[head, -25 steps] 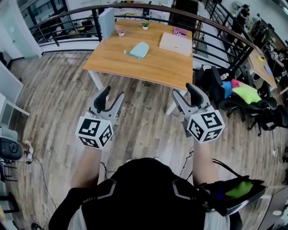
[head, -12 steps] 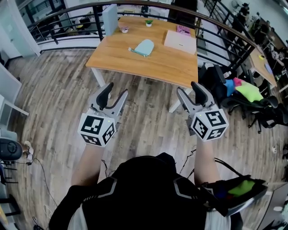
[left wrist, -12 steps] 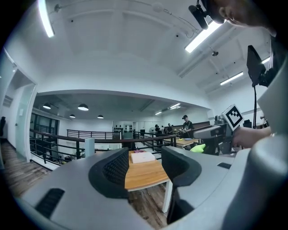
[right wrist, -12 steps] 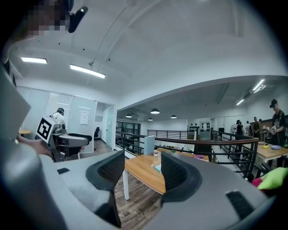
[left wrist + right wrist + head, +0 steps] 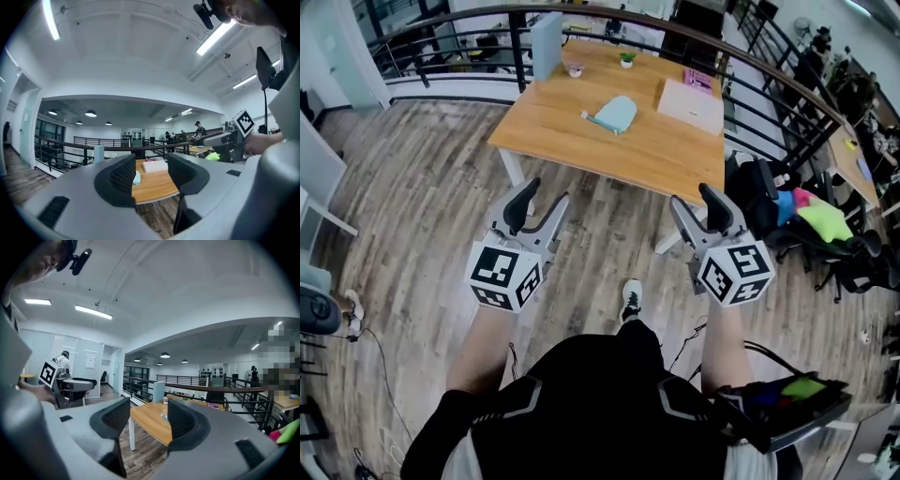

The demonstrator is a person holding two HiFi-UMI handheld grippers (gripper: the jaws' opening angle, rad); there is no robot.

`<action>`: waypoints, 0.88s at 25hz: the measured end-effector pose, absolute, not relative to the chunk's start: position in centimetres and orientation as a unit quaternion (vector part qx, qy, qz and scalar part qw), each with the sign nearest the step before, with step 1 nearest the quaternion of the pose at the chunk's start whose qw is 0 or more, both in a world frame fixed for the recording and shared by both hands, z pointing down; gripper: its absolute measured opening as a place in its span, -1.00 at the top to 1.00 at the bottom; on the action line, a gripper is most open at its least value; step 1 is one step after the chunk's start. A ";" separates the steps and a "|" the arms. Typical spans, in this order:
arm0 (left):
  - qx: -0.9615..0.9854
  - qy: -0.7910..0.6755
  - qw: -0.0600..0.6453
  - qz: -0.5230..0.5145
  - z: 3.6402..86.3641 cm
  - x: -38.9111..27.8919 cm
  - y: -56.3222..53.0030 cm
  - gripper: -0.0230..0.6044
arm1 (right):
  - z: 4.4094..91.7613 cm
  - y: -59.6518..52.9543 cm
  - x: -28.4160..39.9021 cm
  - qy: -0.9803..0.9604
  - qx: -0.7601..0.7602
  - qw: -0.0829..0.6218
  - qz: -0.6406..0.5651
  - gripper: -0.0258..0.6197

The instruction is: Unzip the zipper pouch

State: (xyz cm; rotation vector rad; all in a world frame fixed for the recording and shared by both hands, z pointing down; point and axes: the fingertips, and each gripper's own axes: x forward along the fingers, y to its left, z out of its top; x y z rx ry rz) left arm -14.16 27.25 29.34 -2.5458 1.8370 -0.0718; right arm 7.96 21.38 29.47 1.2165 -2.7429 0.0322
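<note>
A pale blue zipper pouch (image 5: 614, 113) lies on the wooden table (image 5: 581, 141) ahead of me; in the left gripper view the pouch (image 5: 137, 178) peeks out beside the left jaw. My left gripper (image 5: 536, 204) and right gripper (image 5: 699, 205) are held over the floor, well short of the table. Both stand open with nothing between their jaws. Seen from the left gripper (image 5: 151, 176) and from the right gripper (image 5: 144, 417), the table (image 5: 150, 425) lies beyond the jaws.
On the table are a white flat box (image 5: 691, 103), a pink item (image 5: 698, 77), a small plant (image 5: 626, 58) and a pale upright panel (image 5: 546, 33). A dark railing (image 5: 769, 84) curves behind the table. A black chair (image 5: 787, 220) with bright items stands to the right.
The view has shifted forward: the table and pouch sit slightly lower and nearer in the head view. A shoe now shows below the grippers. Both grippers stay open.
</note>
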 end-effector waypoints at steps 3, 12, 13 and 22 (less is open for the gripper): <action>-0.792 0.610 0.007 -0.011 29.1 -15.4 25.1 0.38 | 29.8 18.3 7.2 -0.917 0.391 0.075 0.004 0.13; -0.775 0.631 0.016 -0.022 28.0 -14.4 13.4 0.26 | 28.4 5.2 7.2 -0.936 0.347 0.065 -0.011 0.13; -0.775 0.632 0.016 -0.024 28.0 -14.0 11.9 0.25 | 28.2 3.7 7.5 -0.937 0.344 0.063 -0.013 0.13; -0.772 0.635 0.010 -0.037 27.9 -9.6 0.0 0.15 | 28.5 -7.5 11.4 -0.941 0.333 0.064 -0.002 0.13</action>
